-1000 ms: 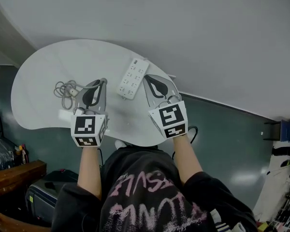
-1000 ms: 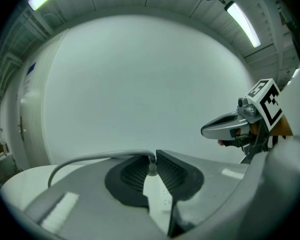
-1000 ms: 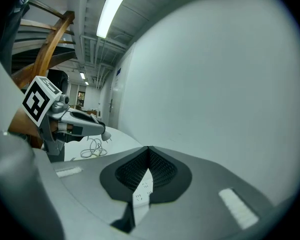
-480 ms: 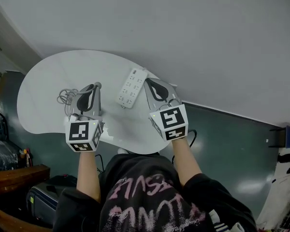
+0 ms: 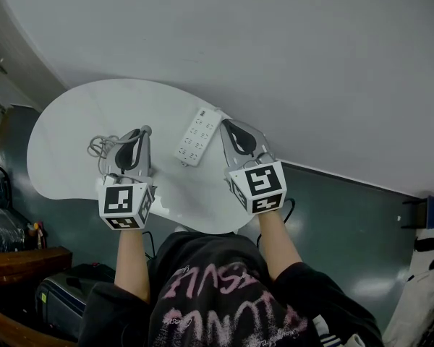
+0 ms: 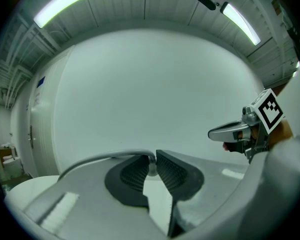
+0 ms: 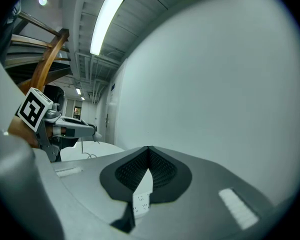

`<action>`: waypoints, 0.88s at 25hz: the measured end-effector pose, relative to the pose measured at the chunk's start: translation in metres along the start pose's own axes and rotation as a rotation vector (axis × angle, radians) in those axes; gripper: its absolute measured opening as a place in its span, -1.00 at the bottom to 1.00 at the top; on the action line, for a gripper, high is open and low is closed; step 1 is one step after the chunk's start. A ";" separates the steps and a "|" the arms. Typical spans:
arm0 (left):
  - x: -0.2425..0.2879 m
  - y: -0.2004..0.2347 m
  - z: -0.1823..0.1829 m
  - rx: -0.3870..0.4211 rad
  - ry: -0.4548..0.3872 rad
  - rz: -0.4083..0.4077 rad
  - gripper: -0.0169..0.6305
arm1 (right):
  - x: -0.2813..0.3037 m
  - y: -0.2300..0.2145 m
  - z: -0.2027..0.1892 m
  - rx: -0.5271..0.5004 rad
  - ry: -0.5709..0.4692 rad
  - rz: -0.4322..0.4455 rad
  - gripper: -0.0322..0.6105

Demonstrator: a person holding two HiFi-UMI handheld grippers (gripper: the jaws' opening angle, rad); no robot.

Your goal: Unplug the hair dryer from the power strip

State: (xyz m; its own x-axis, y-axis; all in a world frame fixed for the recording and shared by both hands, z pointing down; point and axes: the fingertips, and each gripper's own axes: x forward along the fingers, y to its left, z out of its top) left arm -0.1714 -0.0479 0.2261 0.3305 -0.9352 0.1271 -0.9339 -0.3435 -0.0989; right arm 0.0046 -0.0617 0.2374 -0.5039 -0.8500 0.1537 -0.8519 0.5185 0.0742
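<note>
The white power strip (image 5: 197, 136) lies on the white table (image 5: 65, 114) between my two grippers, and no plug shows in its sockets. My left gripper (image 5: 145, 131) is held left of the strip. Its jaws (image 6: 151, 156) are shut on a small white plug with a grey cord (image 6: 102, 159) curving off to the left. That cord's loose coil (image 5: 99, 146) lies beside the left gripper; the dryer body is hidden. My right gripper (image 5: 223, 123) sits just right of the strip, jaws shut (image 7: 148, 149) and empty, with the strip (image 7: 140, 200) showing beneath them.
The table stands against a plain white wall (image 5: 275, 42). Dark floor (image 5: 333, 215) surrounds its near edge. Wooden furniture (image 5: 14, 259) and a dark case (image 5: 65, 291) stand at the lower left. The person's dark sweatshirt (image 5: 217, 295) fills the bottom of the head view.
My left gripper has drawn a little to the left, away from the power strip, still shut on the plug. The right gripper has stayed beside the strip.
</note>
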 end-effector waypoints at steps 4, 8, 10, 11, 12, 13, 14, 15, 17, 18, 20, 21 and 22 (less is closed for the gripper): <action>-0.001 -0.001 -0.001 -0.004 0.004 0.015 -0.79 | -0.001 -0.002 -0.003 0.018 -0.005 -0.002 -0.87; -0.003 -0.004 -0.002 -0.001 -0.005 0.007 -0.79 | -0.005 -0.002 -0.001 0.017 -0.015 0.000 -0.87; -0.004 -0.004 -0.001 -0.001 -0.005 0.008 -0.79 | -0.007 -0.001 0.002 0.015 -0.029 -0.005 -0.87; -0.005 -0.004 -0.002 -0.001 -0.005 0.007 -0.79 | -0.008 -0.001 0.004 0.019 -0.039 -0.009 -0.87; -0.005 -0.004 -0.002 0.001 -0.003 0.006 -0.79 | -0.009 -0.002 0.005 0.022 -0.048 -0.011 -0.87; -0.005 -0.004 -0.003 0.003 -0.003 0.006 -0.79 | -0.009 -0.002 0.006 0.024 -0.053 -0.012 -0.87; -0.005 -0.005 -0.003 0.006 -0.004 0.006 -0.79 | -0.010 -0.003 0.006 0.024 -0.055 -0.013 -0.87; -0.005 -0.005 -0.003 0.008 -0.005 0.007 -0.79 | -0.010 -0.003 0.006 0.024 -0.056 -0.013 -0.87; -0.005 -0.007 -0.003 0.009 -0.008 0.008 -0.79 | -0.012 -0.004 0.006 0.023 -0.055 -0.015 -0.87; -0.006 -0.007 -0.004 0.008 -0.009 0.009 -0.79 | -0.012 -0.005 0.005 0.022 -0.054 -0.015 -0.87; -0.006 -0.007 -0.004 0.007 -0.011 0.009 -0.79 | -0.013 -0.004 0.004 0.021 -0.053 -0.014 -0.87; -0.006 -0.007 -0.004 0.005 -0.013 0.007 -0.79 | -0.014 -0.005 0.004 0.020 -0.053 -0.014 -0.87; -0.006 -0.009 -0.004 0.001 -0.015 0.003 -0.79 | -0.015 -0.005 0.003 0.018 -0.053 -0.015 -0.87</action>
State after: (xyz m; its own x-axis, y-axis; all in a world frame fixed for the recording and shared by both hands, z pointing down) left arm -0.1660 -0.0387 0.2298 0.3302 -0.9373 0.1120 -0.9346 -0.3412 -0.1003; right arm 0.0160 -0.0519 0.2316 -0.4973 -0.8617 0.1007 -0.8617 0.5041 0.0583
